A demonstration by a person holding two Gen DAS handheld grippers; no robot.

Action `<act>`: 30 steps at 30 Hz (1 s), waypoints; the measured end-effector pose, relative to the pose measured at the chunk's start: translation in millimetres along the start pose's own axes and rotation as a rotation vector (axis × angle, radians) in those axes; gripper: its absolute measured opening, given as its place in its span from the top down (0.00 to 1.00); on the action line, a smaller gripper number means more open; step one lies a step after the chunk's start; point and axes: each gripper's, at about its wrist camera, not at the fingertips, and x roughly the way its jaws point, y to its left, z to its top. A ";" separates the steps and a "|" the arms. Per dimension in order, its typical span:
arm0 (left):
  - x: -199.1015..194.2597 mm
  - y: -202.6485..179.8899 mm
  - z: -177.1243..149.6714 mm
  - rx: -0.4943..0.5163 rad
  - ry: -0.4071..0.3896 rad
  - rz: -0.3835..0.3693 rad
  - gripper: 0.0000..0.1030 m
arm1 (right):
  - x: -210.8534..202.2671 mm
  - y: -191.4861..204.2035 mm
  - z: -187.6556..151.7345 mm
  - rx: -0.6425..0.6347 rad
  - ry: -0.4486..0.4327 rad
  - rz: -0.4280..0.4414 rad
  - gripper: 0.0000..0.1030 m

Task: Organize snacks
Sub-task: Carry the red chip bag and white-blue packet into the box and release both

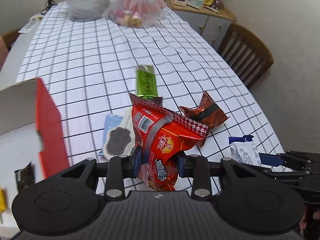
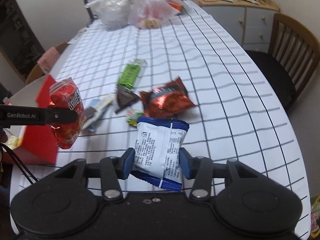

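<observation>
My left gripper [image 1: 159, 161] is shut on a red snack packet [image 1: 160, 132] and holds it above the checked tablecloth [image 1: 90, 56]. The right wrist view shows that red packet [image 2: 66, 108] at the left, in front of a red box [image 2: 40, 142]. My right gripper [image 2: 156, 164] is shut on a white-and-blue packet [image 2: 158, 144], also lifted off the table. On the cloth lie a green bar [image 1: 146, 82], a brown-red packet [image 1: 206, 114], a light-blue cookie packet [image 1: 115, 136] and a dark triangular packet [image 2: 125, 98].
The open red box [image 1: 50, 124] with a white flap stands at the left. Two plastic bags [image 1: 112, 2] sit at the table's far end. A wooden chair [image 1: 246, 54] stands at the right edge, and a cluttered cabinet [image 1: 210, 20] lies beyond it.
</observation>
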 end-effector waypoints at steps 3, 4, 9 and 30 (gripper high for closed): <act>-19.3 8.9 -2.6 -0.021 -0.019 0.002 0.68 | -8.9 15.6 4.6 -0.019 -0.014 0.024 0.55; -25.6 12.1 -3.6 -0.026 -0.025 0.005 0.68 | -11.7 21.7 6.3 -0.029 -0.021 0.031 0.55; -56.8 30.0 -7.9 -0.050 -0.060 0.032 0.68 | -20.9 55.7 15.1 -0.078 -0.048 0.069 0.55; -143.9 161.0 -39.3 -0.139 -0.124 0.258 0.68 | 19.3 232.8 37.3 -0.284 -0.038 0.217 0.55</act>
